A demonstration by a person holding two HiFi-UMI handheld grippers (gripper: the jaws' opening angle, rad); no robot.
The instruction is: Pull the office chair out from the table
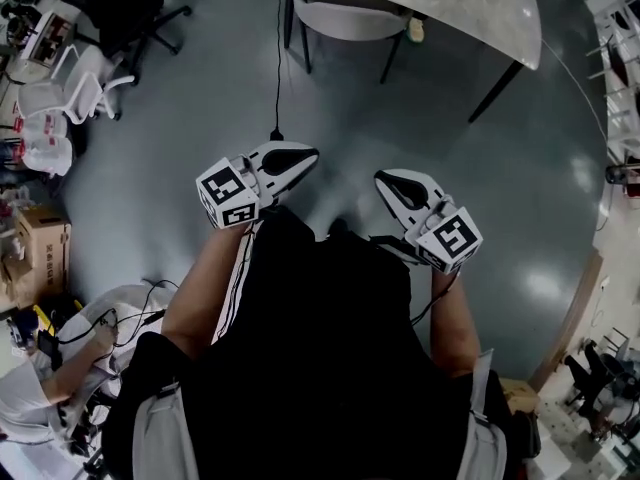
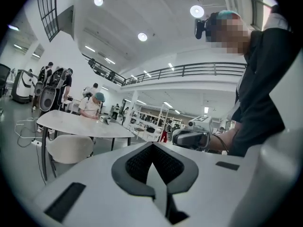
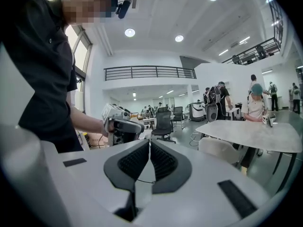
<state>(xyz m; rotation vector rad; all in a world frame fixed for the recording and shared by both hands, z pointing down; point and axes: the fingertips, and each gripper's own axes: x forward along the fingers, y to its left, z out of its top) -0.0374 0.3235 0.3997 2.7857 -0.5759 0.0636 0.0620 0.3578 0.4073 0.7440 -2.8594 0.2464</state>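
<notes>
The pale shell chair (image 1: 345,16) on dark legs stands tucked under the grey table (image 1: 470,3) at the top of the head view, well ahead of both grippers. My left gripper (image 1: 306,155) and right gripper (image 1: 384,179) hang side by side over the floor, angled toward each other. Both are shut with nothing between their pads. In the left gripper view the chair (image 2: 71,148) and table (image 2: 87,125) lie at the left beyond the shut jaws (image 2: 152,150). The right gripper view shows the chair (image 3: 221,150) and table (image 3: 258,129) at the right past its shut jaws (image 3: 149,144).
A black cable (image 1: 278,68) runs along the grey floor to a plug near my left gripper. A black office chair (image 1: 130,8), a white chair (image 1: 85,83) and a cardboard box (image 1: 40,248) line the left. A person (image 2: 92,105) sits at the table's far side.
</notes>
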